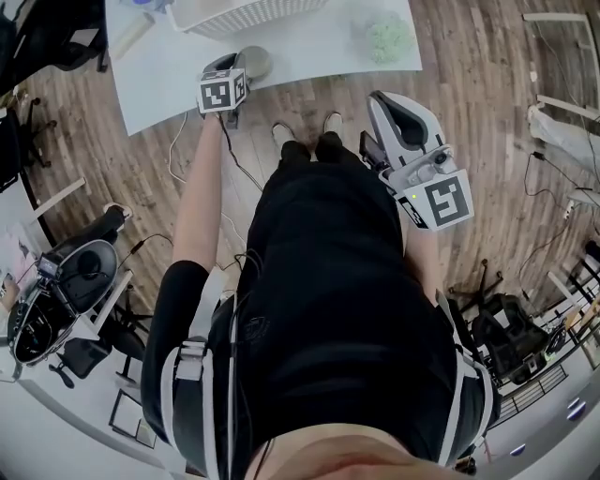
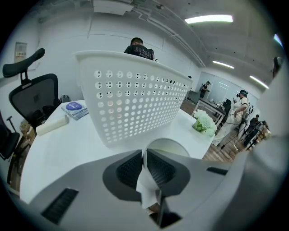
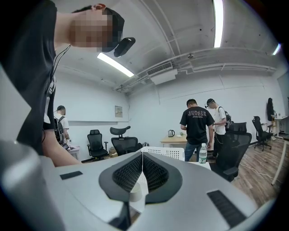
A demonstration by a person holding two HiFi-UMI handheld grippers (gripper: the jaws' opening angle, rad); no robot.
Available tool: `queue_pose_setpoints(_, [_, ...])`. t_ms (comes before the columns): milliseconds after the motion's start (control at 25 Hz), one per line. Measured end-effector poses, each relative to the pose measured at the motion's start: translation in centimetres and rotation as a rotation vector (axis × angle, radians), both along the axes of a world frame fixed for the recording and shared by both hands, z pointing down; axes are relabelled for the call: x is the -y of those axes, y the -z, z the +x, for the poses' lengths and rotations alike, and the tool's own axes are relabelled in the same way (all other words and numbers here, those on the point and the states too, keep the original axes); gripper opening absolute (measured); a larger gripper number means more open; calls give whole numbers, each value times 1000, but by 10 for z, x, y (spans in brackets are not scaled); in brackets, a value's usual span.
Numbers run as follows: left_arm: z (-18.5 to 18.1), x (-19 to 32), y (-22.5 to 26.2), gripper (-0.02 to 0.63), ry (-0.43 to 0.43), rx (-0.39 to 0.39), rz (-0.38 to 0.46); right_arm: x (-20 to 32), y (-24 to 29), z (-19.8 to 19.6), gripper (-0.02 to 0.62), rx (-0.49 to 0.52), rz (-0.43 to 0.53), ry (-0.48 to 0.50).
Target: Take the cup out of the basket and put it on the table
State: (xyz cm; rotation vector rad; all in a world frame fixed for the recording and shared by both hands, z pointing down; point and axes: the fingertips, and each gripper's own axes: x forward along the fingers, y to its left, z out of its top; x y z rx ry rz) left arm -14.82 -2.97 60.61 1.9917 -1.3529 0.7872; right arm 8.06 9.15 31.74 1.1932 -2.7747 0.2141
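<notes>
- While pinched by its wall in the fingers of the left gripper (image 2: 145,158), the cup (image 1: 255,62) is outside the basket (image 1: 248,14), over the tabletop (image 1: 309,52) edge, top centre of the head view.
- Fingers of the right gripper (image 3: 142,171): pressed together, empty.
- Cup looks light, crushable; hold the rim gently.

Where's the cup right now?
In the left gripper view the cup is pinched by its wall in the left gripper, out of the basket, just in front of it, over the near edge of the table.
</notes>
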Motion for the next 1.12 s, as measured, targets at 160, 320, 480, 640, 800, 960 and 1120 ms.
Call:
queue_pose_setpoints(160, [0, 0, -1, 54, 13, -18, 11, 1, -1, 4, 20, 3, 1, 3])
queue_pose_setpoints(320, [1, 1, 5, 60, 24, -62, 45, 2, -3, 8, 20, 7, 1, 7])
queue_pose_setpoints(480, [-1, 5, 31, 84, 32, -87, 124, 3, -3, 8, 20, 8, 4, 16])
queue_pose_setpoints(640, [-8, 2, 86, 84, 78, -138, 267, 8, -3, 6, 20, 18, 13, 32])
queue_pose_setpoints(800, [-13, -20, 142, 83, 106, -202, 387, 12, -1, 0, 20, 24, 22, 58])
queue_pose_setpoints(960, [-20, -49, 181, 74, 134, -229, 457, 16, 3, -10, 20, 33, 31, 92])
queue_pose_setpoints(1120, [-18, -71, 209, 64, 136, -265, 513, 20, 4, -20, 20, 41, 38, 127])
